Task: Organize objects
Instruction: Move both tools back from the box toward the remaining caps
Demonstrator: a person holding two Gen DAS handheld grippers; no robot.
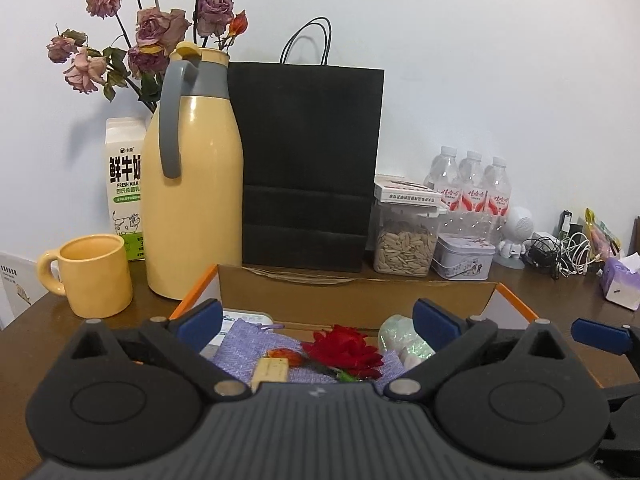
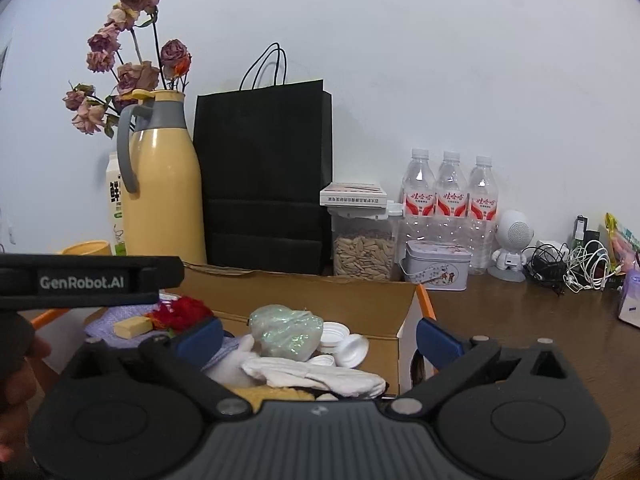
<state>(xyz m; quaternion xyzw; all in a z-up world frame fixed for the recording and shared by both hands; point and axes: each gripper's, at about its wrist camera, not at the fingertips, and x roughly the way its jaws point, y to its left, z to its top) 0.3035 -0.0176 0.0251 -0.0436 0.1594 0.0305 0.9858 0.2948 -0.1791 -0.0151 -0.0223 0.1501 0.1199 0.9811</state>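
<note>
Blue-padded fingers of the left gripper (image 1: 318, 322) stand spread wide with nothing pressed between them, poised above the open cardboard box (image 1: 360, 298) at the near edge of the brown table (image 1: 552, 292); the right gripper (image 2: 318, 338) is likewise wide apart and holds nothing, its pads clear of the box's contents. Inside the box, nearest the left gripper, a small tan block (image 1: 271, 371) lies on a lilac woven cloth (image 1: 256, 346), just beside a red artificial flower (image 1: 344, 350). Toward the box's right side sit an iridescent plastic bundle (image 2: 286, 332), white gloves (image 2: 316, 376) and several white bottle caps (image 2: 344, 346). In the right wrist view the left gripper's black body crosses the left edge, with part of a hand (image 2: 16, 380) below it. Beyond the box's far wall, a yellow mug (image 1: 94, 274) stands near the table's left edge, next to a tall yellow thermos jug (image 1: 196, 184) with a grey handle. A milk carton (image 1: 124, 184) stands behind the jug, and dried pink roses (image 1: 152, 28) rise above it. A black paper bag (image 1: 308, 160) stands upright at the table's back edge. To its right are a clear jar of seeds (image 1: 404, 248) with a small white box on its lid, a pale tin (image 1: 464, 260), three water bottles (image 1: 472, 188), a small white robot figure (image 1: 514, 236), tangled cables (image 1: 564, 252) and a tissue pack (image 1: 620, 280) at the right edge.
</note>
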